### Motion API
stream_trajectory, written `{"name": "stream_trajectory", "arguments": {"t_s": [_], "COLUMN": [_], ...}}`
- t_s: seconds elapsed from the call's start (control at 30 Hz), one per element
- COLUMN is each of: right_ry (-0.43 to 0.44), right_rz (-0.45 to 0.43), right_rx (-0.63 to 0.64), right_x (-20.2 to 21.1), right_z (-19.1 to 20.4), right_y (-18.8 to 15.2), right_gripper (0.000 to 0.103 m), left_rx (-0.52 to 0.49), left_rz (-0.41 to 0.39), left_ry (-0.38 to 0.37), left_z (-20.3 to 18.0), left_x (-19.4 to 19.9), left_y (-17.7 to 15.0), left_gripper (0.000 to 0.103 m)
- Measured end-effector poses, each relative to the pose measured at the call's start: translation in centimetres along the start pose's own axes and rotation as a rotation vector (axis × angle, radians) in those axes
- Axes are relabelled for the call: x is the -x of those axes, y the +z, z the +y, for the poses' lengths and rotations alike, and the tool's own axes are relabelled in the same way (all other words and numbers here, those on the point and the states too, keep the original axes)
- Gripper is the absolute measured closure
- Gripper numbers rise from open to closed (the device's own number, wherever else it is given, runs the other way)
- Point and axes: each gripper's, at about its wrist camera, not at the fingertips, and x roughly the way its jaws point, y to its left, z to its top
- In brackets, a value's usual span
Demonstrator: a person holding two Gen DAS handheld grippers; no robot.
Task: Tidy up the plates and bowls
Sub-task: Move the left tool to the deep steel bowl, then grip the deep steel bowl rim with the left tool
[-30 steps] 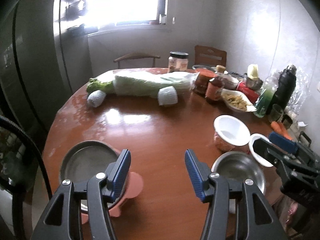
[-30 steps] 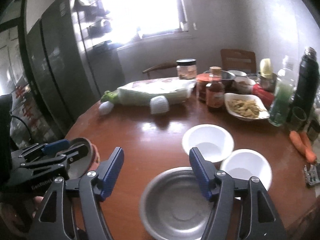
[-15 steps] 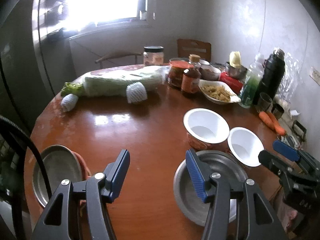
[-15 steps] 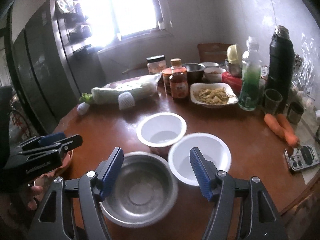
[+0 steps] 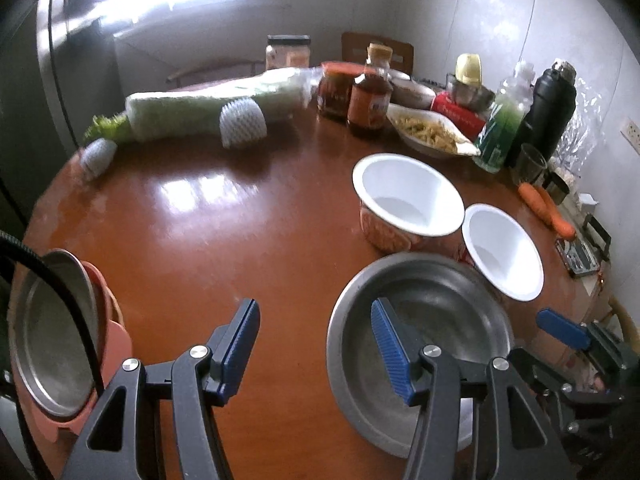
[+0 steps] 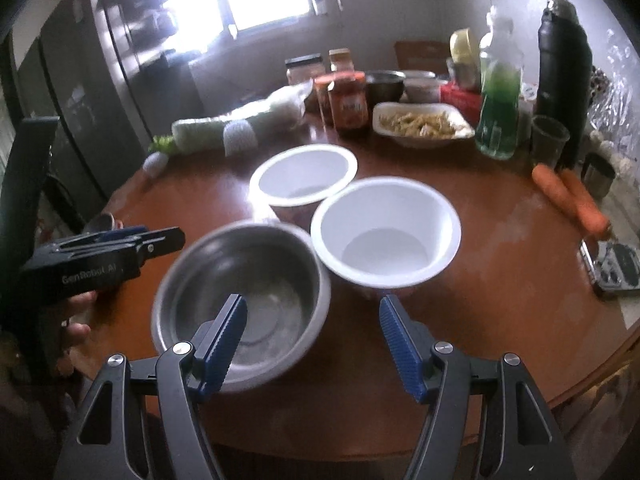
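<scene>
Both claws, left [image 5: 316, 344] and right [image 6: 314, 342], are gaping apart, holding nothing; the steel bowl [image 6: 240, 300] is sitting mouth-up on the surface [image 5: 208, 240] beside two upright white bowls [image 6: 386, 232].

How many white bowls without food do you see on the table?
2. One white bowl sits farther back, toward the bottles. The other white bowl is nearer, right of the steel bowl. More may be hidden among the clutter behind.

Steel bowl [image 6: 240, 300] (upright) beside white bowls [image 6: 386, 232]

Carrots [image 6: 570, 196] lie beside a black flask [image 6: 564, 80].
</scene>
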Motion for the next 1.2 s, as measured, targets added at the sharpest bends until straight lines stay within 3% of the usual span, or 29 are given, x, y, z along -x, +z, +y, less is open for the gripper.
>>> {"name": "stream_trajectory", "arguments": {"t_s": [0.33, 0.7, 1.0, 1.2], "right_ry": [0.002, 0.021, 0.019, 0.032], "right_rz": [0.045, 0.064, 0.072, 0.069], "right_rx": [-0.010, -0.001, 0.010, 0.046], "right_x": [-2.5, -3.9, -4.5, -4.4], "right_z": [0.0, 0.4, 0.9, 2.6], "right_y": [-0.5, -0.5, -0.4, 0.1], "right_gripper": [0.033, 0.065, 0.073, 0.073], "left_rx": [0.004, 0.008, -0.002, 0.002], "left_rz": [0.044, 0.078, 0.095, 0.094], "left_ry": [-0.038, -0.077, -0.109, -0.086], "left_z": [0.4, 0.2, -0.1, 0.8], "left_x": [-1.8, -3.3, -3.8, -3.2], "left_y": [-0.4, -1.0, -1.5, -1.9], "left_gripper": [0.045, 0.047, 0.063, 0.064]}}
